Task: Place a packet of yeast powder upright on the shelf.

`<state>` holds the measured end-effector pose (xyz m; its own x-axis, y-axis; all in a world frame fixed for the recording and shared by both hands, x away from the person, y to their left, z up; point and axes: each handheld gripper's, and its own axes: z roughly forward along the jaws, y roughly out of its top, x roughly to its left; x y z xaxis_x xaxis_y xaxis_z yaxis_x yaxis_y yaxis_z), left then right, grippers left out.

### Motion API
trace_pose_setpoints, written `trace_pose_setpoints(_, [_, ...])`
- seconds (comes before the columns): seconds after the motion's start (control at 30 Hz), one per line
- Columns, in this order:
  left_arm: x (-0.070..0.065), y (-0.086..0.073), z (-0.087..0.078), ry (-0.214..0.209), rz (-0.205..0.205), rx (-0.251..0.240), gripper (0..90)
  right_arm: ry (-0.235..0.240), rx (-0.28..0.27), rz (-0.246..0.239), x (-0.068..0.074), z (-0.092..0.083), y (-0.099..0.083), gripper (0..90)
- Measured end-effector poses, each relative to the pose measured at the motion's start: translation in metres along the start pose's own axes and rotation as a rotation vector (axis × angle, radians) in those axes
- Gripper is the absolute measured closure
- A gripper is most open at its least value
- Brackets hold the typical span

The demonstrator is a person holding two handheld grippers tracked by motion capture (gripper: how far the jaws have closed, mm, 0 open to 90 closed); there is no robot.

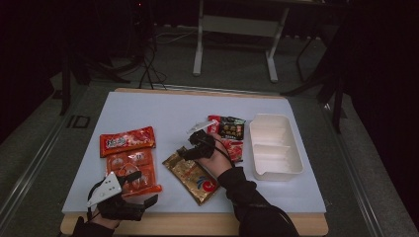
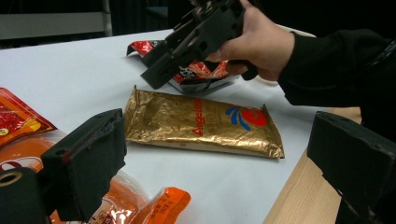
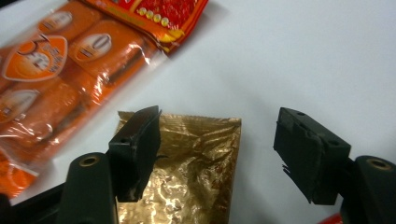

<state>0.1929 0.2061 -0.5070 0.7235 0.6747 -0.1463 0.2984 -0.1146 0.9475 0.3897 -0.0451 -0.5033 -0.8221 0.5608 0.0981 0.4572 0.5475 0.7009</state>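
A gold foil packet (image 1: 192, 177) (image 2: 201, 123) (image 3: 191, 172) lies flat near the middle of the white table top. My right gripper (image 1: 190, 148) (image 3: 217, 126) hovers open just above the packet's far end. Its left jaw stands over the packet's corner and its right jaw over bare table, and the pads press on nothing. In the left gripper view the same right gripper (image 2: 156, 65) tilts down toward the packet, held by a hand in a dark sleeve. My left gripper (image 1: 144, 188) (image 2: 219, 140) rests open at the front left edge, beside an orange multipack (image 1: 133, 170), with nothing between its jaws.
A red-orange snack packet (image 1: 127, 140) lies behind the multipack. Red and dark packets (image 1: 232, 128) sit beside a white two-compartment tray (image 1: 274, 145) at the right. The table's wooden front edge (image 1: 197, 224) runs close to both hands.
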Motion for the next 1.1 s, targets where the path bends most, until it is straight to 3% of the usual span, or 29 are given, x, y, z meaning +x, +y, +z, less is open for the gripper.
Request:
trace_pose_setpoints(0.3, [0.001, -0.001, 0.001, -0.005, -0.007, 0.007, 5.2, 0.029, 0.053, 0.039, -0.007, 0.019, -0.004, 31.2])
trace_pose_setpoints(0.4, [0.001, -0.001, 0.001, -0.006, -0.006, 0.011, 5.2, 0.028, 0.078, 0.033, -0.006, 0.024, -0.005, 31.6])
trace_pose_setpoints(0.5, [0.001, -0.001, 0.001, -0.008, -0.008, 0.015, 5.2, 0.023, 0.087, 0.02, -0.006, 0.026, -0.005, 33.4])
trace_pose_setpoints(0.53, [0.001, -0.001, 0.002, -0.009, -0.008, 0.016, 5.2, 0.046, 0.121, 0.021, -0.006, 0.029, -0.005, 37.0])
trace_pose_setpoints(0.63, [0.0, -0.001, 0.002, -0.01, -0.006, 0.022, 5.2, 0.052, 0.147, 0.017, -0.005, 0.032, -0.005, 42.0])
trace_pose_setpoints(0.9, [0.001, -0.002, 0.003, -0.012, -0.006, 0.031, 5.2, 0.029, 0.183, 0.011, -0.003, 0.033, -0.003, 54.8])
trace_pose_setpoints(0.93, [0.0, -0.002, 0.003, -0.012, -0.004, 0.032, 5.2, -0.008, 0.185, -0.022, 0.003, 0.033, -0.004, 60.1])
trace_pose_setpoints(1.1, [0.0, -0.002, 0.005, -0.012, -0.004, 0.038, 5.2, -0.035, 0.193, -0.02, 0.008, 0.033, -0.004, 64.3])
